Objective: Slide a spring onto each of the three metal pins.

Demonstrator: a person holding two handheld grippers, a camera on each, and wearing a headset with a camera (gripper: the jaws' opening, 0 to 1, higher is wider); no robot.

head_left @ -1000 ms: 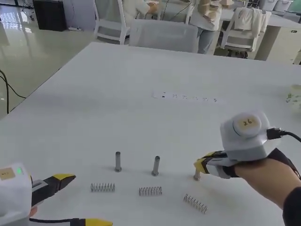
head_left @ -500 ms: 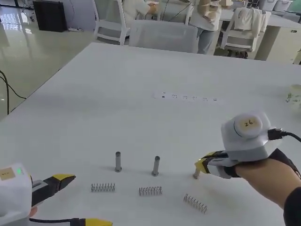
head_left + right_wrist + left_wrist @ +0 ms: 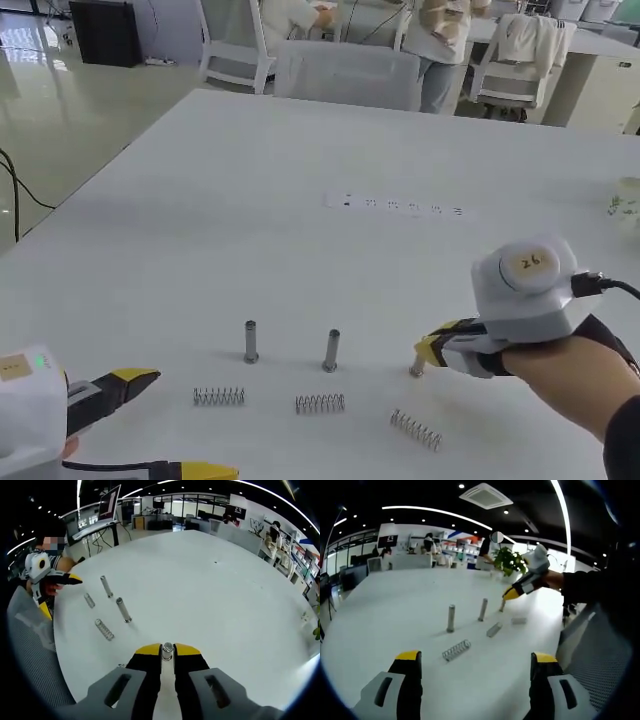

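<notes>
Three steel pins stand upright in a row on the white surface, and a coil spring lies on its side just nearer than each. The right tongs reach in from the right and are pressed together on the right pin, high up, so that only its foot shows below the yellow tips. The left tongs hover spread and empty at the near left, closest to the left spring. The left pin and middle pin stand bare. The middle spring and right spring lie apart from both tongs.

I take the step in hand to be steadying or lifting that right pin so a spring can go over it. The pinch sits near the end a spring must enter, so it probably wants to move lower, or the pin should be lifted and its free end fed into the coil. The spread tongs should take a spring lightly across its coils near one end, without crushing it, then line its bore up with the pin. Springs roll easily, so a slow closing is wise.
</notes>
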